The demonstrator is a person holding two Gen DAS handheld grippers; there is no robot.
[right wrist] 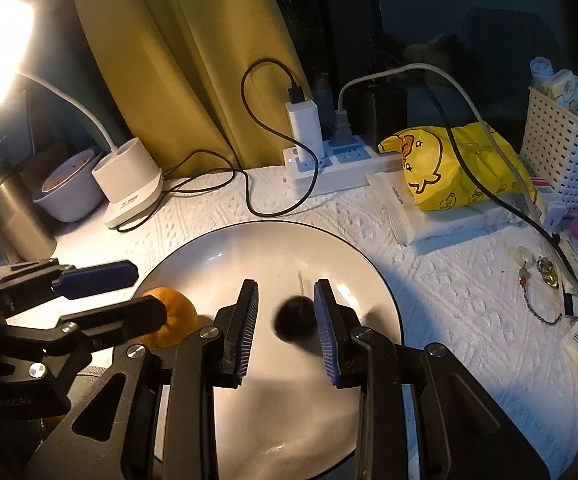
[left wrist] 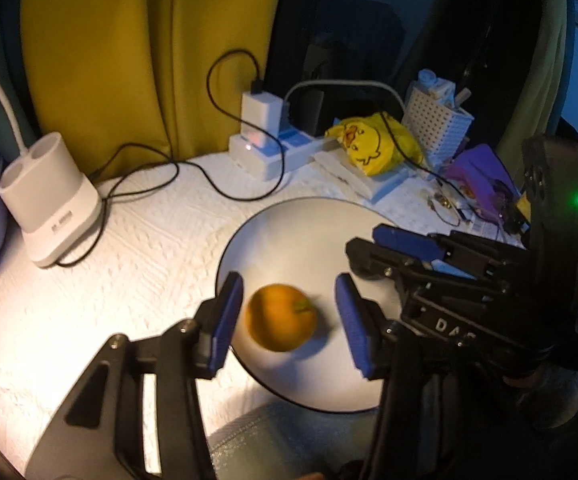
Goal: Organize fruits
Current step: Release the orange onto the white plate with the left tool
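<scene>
On the lamplit desk (right wrist: 217,216) my left fingers (left wrist: 289,316) gape around the orange (left wrist: 281,317) on the plate (right wrist: 249,248), my right fingers (right wrist: 287,326) parted beside a dark fruit (right wrist: 293,320).

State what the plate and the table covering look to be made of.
Plate: probably glazed ceramic, off-white with a thin dark rim; the lamp glints on its smooth face. Table covering: white, matte, with an embossed pattern, likely quilted fabric or paper towel; the pictures leave it open.
</scene>
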